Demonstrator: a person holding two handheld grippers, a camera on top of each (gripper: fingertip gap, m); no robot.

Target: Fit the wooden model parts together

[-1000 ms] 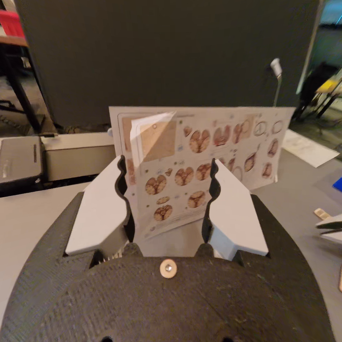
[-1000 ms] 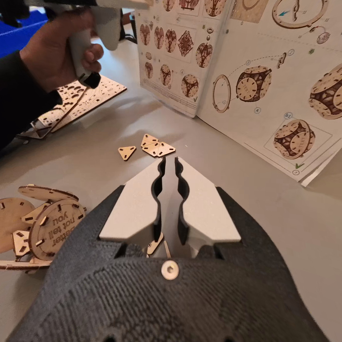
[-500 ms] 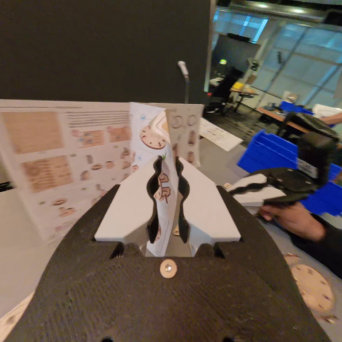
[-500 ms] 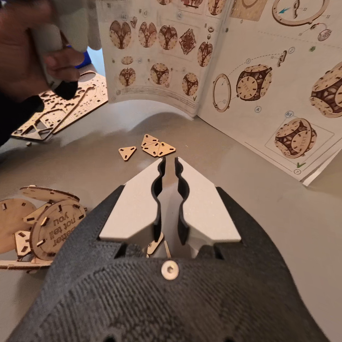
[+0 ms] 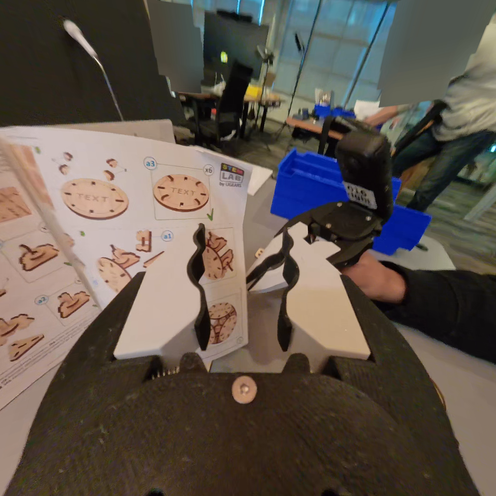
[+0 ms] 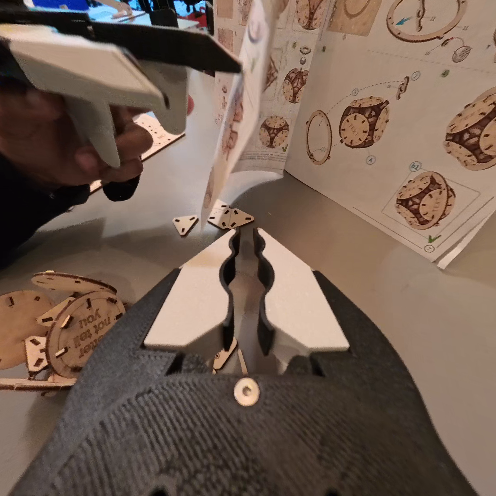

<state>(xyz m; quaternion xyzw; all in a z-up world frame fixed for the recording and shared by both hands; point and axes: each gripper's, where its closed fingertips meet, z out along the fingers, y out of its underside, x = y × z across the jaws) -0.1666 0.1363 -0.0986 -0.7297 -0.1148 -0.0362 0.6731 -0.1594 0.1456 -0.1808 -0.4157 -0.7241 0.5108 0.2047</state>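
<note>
My left gripper (image 5: pixel 243 230) is open. A page (image 5: pixel 228 268) of the white instruction booklet (image 5: pixel 107 201) stands between its fingers, close to the left pad, with a clear gap to the right pad. The right wrist view shows the left gripper's finger (image 6: pixel 80 67) held in a hand, with that page (image 6: pixel 241 115) hanging at its tip. My right gripper (image 6: pixel 245 230) is shut with only a narrow slit and nothing between its tips, low over the grey table (image 6: pixel 375 322). It also shows in the left wrist view (image 5: pixel 264 268). Small wooden triangles (image 6: pixel 230 216) lie just beyond its tips.
A partly built wooden disc assembly (image 6: pixel 80 332) lies left of the right gripper. A small wooden piece (image 6: pixel 224 357) shows under its finger roots. A cut-out wooden sheet (image 6: pixel 158 134) lies behind the hand. Blue bins (image 5: pixel 308 193) stand at the right. A person (image 5: pixel 469 120) stands in the background. About 8 cm separates my left fingertips from my right.
The left gripper closed on a booklet page, swung right with it, then opened; the page now stands loose between the fingers. The right gripper has not moved.
</note>
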